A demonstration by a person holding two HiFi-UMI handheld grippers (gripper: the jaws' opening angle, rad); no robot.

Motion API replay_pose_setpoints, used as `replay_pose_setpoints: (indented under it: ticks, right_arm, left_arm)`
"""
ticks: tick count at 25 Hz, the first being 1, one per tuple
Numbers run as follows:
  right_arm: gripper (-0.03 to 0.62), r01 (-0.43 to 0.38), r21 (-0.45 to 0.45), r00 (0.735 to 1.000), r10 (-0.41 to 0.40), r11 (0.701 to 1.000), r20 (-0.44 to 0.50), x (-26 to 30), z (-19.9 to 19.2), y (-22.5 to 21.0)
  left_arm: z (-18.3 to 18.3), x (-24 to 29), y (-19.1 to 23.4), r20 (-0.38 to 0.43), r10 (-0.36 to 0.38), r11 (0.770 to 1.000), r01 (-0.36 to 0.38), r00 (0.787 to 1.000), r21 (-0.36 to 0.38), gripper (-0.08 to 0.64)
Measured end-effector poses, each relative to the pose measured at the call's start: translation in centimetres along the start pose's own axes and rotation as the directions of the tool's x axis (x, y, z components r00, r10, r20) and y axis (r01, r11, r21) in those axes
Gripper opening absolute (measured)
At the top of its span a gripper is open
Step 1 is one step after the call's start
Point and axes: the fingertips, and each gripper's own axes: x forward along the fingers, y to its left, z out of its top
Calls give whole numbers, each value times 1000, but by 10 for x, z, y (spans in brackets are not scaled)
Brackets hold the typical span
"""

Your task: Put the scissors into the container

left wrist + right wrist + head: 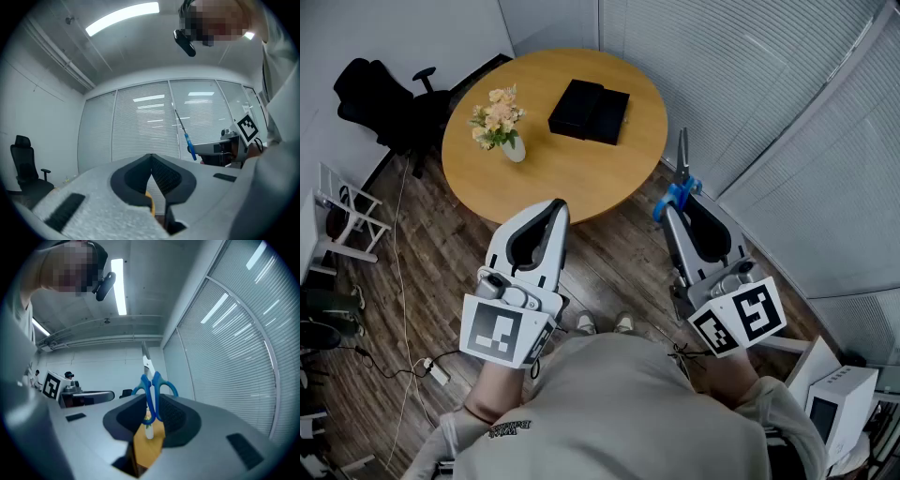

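Observation:
Blue-handled scissors (679,182) stick out past the tip of my right gripper (673,210), blades pointing away, beside the round table's right edge. In the right gripper view the scissors (151,391) stand upright with the jaws shut on their handles. A black box-shaped container (590,111) lies on the wooden round table (553,169), well to the left of and beyond the scissors. My left gripper (554,208) hovers at the table's near edge; its jaws meet with nothing between them (151,161). The left gripper view catches the scissors (185,136) held aloft at right.
A white vase of flowers (500,121) stands on the table's left side. A black office chair (382,99) sits at the far left by the wall. Window blinds curve along the right. A white cabinet (836,403) is at the lower right, cables lie on the wooden floor.

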Motion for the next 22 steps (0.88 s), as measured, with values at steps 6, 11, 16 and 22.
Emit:
replay_pose_setpoints:
  ticks: [6,11,16,22]
  right_arm:
    - [97,3,9,1000,-3,1000,-12,-8,-2,1]
    - [97,0,2,1000,0,1000,-12,-13,-3,2]
    - [97,10,-13,1000,-10,1000,-22,-19,-9,-3]
    - [97,17,-56,1000,-18,998,-20,-25,-7,-11]
  left_arm:
    - [2,-5,-8,-1,0,1000,0,1000,4,21]
    - [-4,-7,-9,-18,17,999,-16,1000,32,21]
    - [-12,-7,-15,-31,22,999,-21,999,34,21]
    - [-23,-6,-18,-56,44,999,-42,997,33,21]
